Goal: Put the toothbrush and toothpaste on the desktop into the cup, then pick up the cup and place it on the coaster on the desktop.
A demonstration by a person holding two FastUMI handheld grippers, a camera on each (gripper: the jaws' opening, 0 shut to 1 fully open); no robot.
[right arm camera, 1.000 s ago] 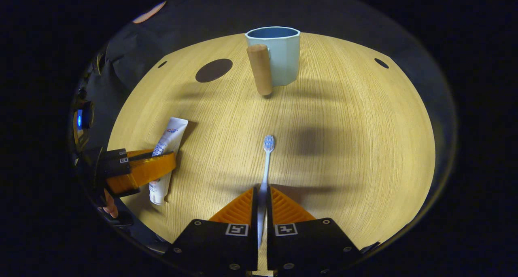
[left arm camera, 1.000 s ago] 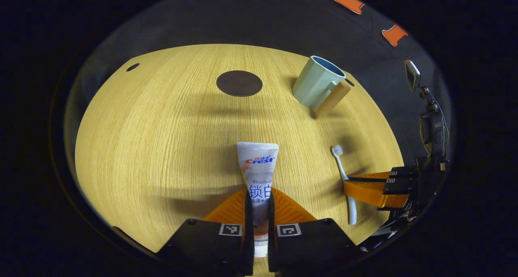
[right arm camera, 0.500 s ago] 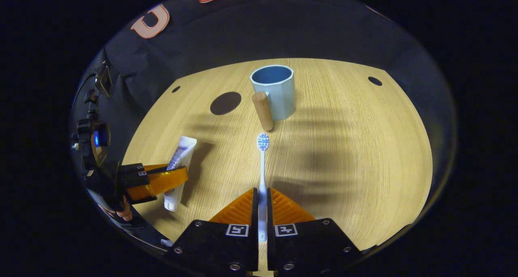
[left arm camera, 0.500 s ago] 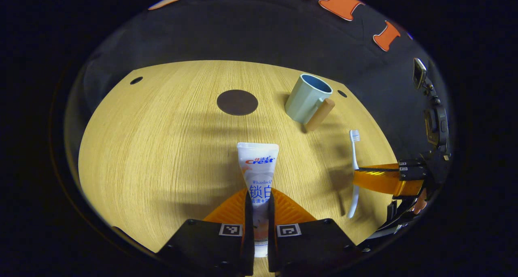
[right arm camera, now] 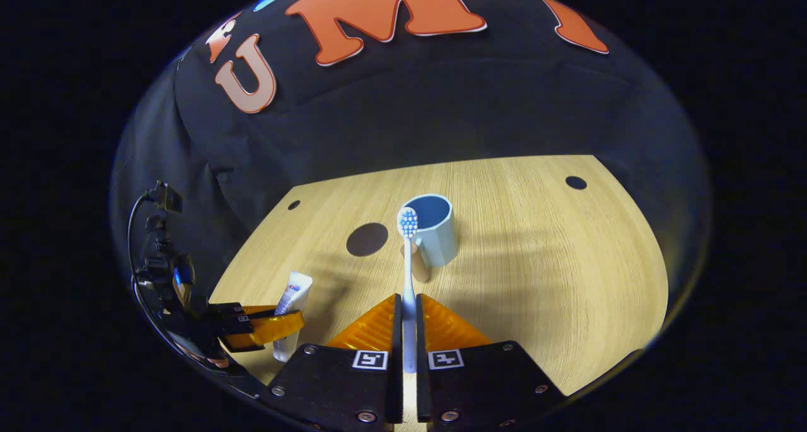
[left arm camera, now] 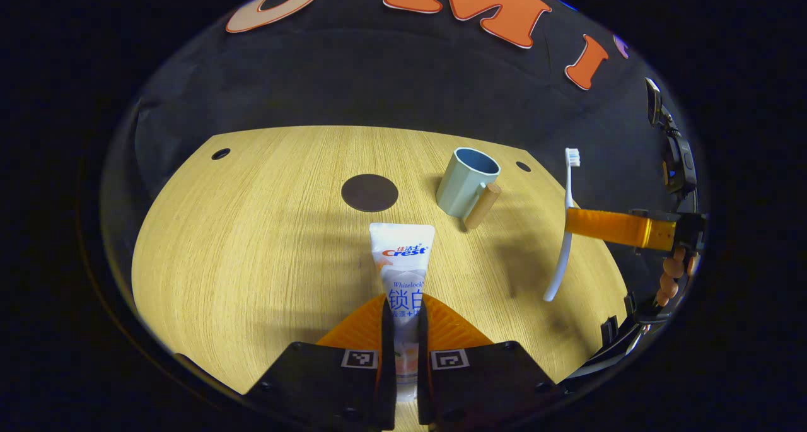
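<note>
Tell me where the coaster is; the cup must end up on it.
In the left gripper view the dark round coaster lies flat on the wooden desktop, left of the pale green cup and beyond the toothpaste tube.

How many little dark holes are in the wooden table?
3 show. In the right gripper view, one hole is at the table's far left, one at the far right. The left gripper view shows another behind the cup. More may be hidden.
</note>
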